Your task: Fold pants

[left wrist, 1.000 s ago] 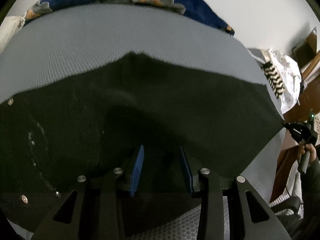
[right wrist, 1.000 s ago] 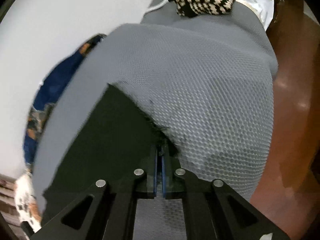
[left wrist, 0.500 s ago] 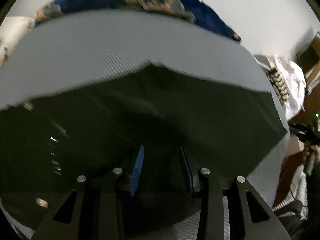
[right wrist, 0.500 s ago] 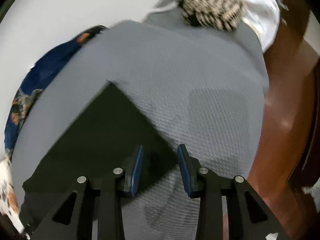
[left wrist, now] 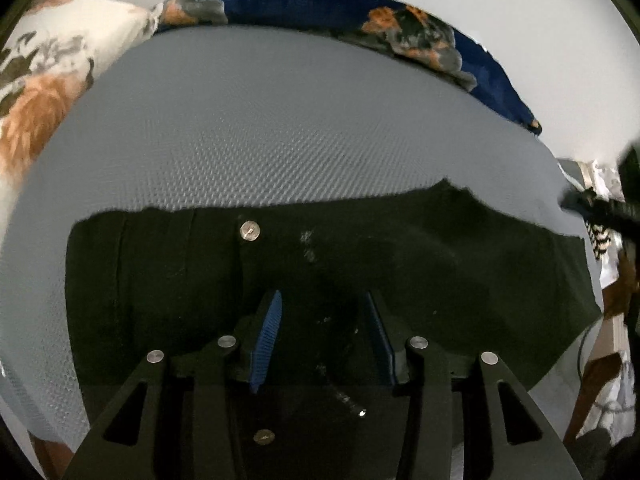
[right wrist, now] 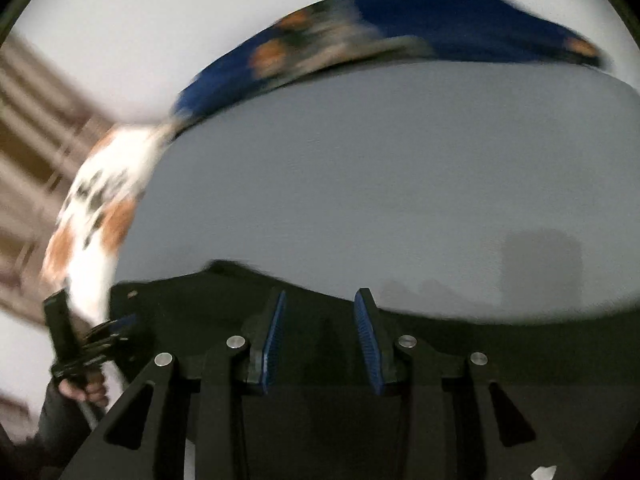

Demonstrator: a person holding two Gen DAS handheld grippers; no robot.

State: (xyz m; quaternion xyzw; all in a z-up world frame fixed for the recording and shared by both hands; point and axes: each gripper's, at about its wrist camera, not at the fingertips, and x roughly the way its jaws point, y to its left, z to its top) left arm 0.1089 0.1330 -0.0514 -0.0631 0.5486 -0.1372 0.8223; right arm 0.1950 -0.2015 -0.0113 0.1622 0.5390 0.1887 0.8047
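Note:
Black pants point(left wrist: 420, 280) lie flat on a grey textured mattress point(left wrist: 280, 120), waistband to the left, with a silver button point(left wrist: 250, 230) showing. My left gripper point(left wrist: 323, 300) hovers over the pants just right of the button. Its jaws are opening and its blue pads press on nothing. In the blurred right wrist view, my right gripper point(right wrist: 320, 300) stands open above the far edge of the pants point(right wrist: 200, 304), with nothing pinched. The left gripper point(right wrist: 100, 336) shows there at lower left, held by a hand point(right wrist: 84, 390). The right gripper point(left wrist: 600, 208) is a dark blur at the left view's right edge.
A blue floral blanket point(left wrist: 420, 36) runs along the mattress's far side against a white wall. A white and orange floral pillow point(left wrist: 48, 80) lies at far left. A zigzag-patterned cloth point(left wrist: 598, 240) and wooden furniture point(left wrist: 608, 344) sit past the right edge.
The right gripper let go of the pants' corner, opened, rolled and swung far left along the pants. The left gripper slid towards the waistband, bringing the button into view, and its jaws widened slightly.

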